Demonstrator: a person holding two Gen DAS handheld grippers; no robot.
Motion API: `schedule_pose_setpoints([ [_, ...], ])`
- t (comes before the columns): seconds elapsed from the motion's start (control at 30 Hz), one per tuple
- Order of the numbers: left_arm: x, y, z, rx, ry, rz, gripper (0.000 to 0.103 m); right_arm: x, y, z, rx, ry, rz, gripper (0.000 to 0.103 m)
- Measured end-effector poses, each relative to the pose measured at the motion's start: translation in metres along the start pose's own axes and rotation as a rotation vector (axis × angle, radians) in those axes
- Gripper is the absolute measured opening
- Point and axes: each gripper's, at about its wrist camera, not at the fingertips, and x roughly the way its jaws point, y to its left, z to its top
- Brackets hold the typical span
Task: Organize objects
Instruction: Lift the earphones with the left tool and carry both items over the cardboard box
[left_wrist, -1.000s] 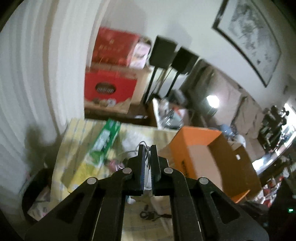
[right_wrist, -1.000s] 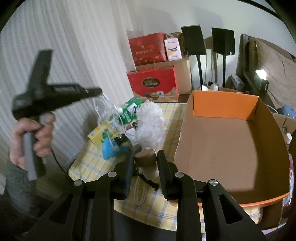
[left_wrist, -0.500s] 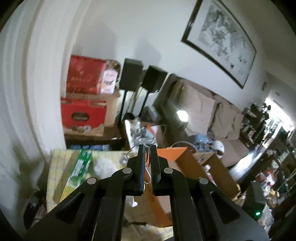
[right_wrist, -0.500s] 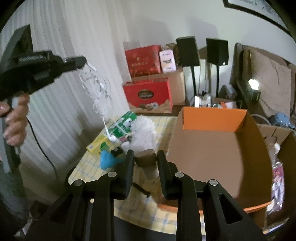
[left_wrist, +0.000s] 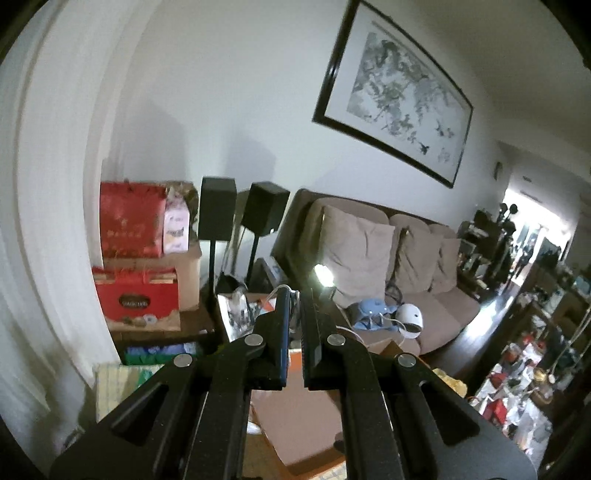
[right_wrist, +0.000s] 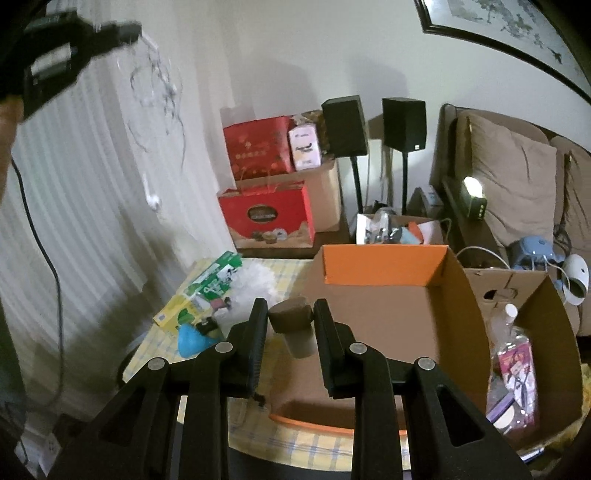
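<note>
Seen from the right wrist, my left gripper (right_wrist: 125, 31) is high at the upper left, shut on a tangled white cable (right_wrist: 159, 92) that hangs down to a white plug (right_wrist: 153, 201). In the left wrist view the left gripper (left_wrist: 295, 295) has its jaws nearly together, with a bit of the white cable (left_wrist: 282, 290) pinched at the tips. My right gripper (right_wrist: 290, 314) is shut on a brown-capped cylinder (right_wrist: 290, 321), held above the table near the left wall of the open orange cardboard box (right_wrist: 384, 266). From the left wrist, part of the box (left_wrist: 295, 417) shows below the jaws.
A yellow checked tablecloth (right_wrist: 295, 439) carries a green carton (right_wrist: 214, 280), a white fluffy duster (right_wrist: 255, 280) and a blue object (right_wrist: 190, 339). A second cardboard box (right_wrist: 546, 295) with a bottle stands at the right. Red gift boxes (right_wrist: 266, 214), two speakers and a sofa lie beyond.
My left gripper has risen well above the table, lifting the white cable with it. My right gripper has risen a little with the cylinder in it.
</note>
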Motion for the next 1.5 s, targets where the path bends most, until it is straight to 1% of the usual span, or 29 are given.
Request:
schedule_pose_setpoints([
  [0.13, 0.003, -0.002, 0.002, 0.002, 0.0, 0.034, 0.005, -0.005, -0.004, -0.003, 0.007, 0.0, 0.001, 0.025],
  [0.27, 0.017, 0.009, -0.011, -0.019, 0.045, 0.049, 0.005, -0.003, -0.005, -0.006, 0.005, 0.007, 0.004, 0.025],
  [0.37, 0.021, 0.012, -0.011, -0.036, 0.063, 0.042, 0.005, -0.004, -0.006, -0.007, 0.002, 0.008, 0.001, 0.025],
  [0.43, 0.02, 0.01, -0.006, -0.036, 0.06, 0.035, 0.005, -0.006, -0.008, -0.005, 0.009, 0.003, -0.002, 0.025],
  [0.57, 0.014, -0.009, 0.007, -0.004, 0.035, 0.019, 0.005, -0.013, -0.016, -0.005, 0.02, -0.01, -0.013, 0.025],
  [0.73, 0.015, -0.038, 0.009, 0.029, 0.029, -0.016, 0.005, -0.018, -0.028, -0.003, 0.03, -0.014, -0.04, 0.025],
  [0.83, 0.021, -0.055, 0.005, 0.034, 0.04, -0.053, 0.005, -0.02, -0.034, -0.005, 0.039, -0.014, -0.05, 0.025],
  [1.0, 0.038, -0.074, -0.003, 0.045, 0.069, -0.079, 0.005, -0.021, -0.043, -0.009, 0.052, -0.004, -0.064, 0.025],
  [1.23, 0.066, -0.081, -0.026, 0.022, 0.132, -0.115, 0.005, -0.019, -0.056, -0.015, 0.067, 0.009, -0.08, 0.025],
  [1.37, 0.086, -0.081, -0.055, 0.009, 0.191, -0.13, 0.005, -0.016, -0.064, -0.02, 0.081, 0.02, -0.091, 0.025],
  [1.5, 0.115, -0.083, -0.097, 0.016, 0.285, -0.133, 0.004, -0.009, -0.073, -0.027, 0.1, 0.039, -0.101, 0.025],
])
